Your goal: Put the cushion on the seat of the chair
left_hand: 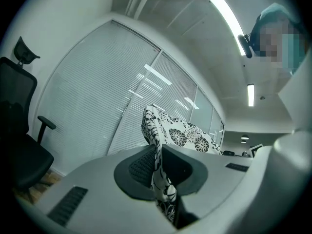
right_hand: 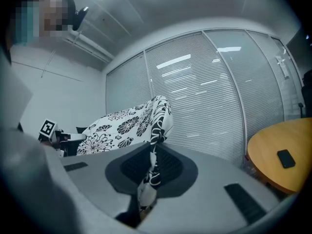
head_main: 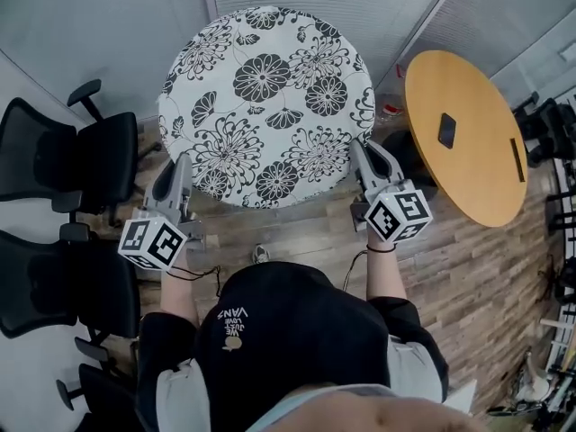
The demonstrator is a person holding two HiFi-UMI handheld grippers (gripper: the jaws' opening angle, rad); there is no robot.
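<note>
Both the left gripper (head_main: 183, 167) and right gripper (head_main: 361, 154) pinch the floral cushion's (head_main: 266, 97) rim above plank floor (head_main: 468, 264); black office chairs (head_main: 76, 160) at frame left, round wooden table (head_main: 477, 183) upper right.

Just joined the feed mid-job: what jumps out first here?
The big round cushion with black flowers, held out front and centre, its near edge clamped by the left gripper and the right gripper. A round wooden table with a dark phone on it stands to the right; black office chairs line the left.
</note>
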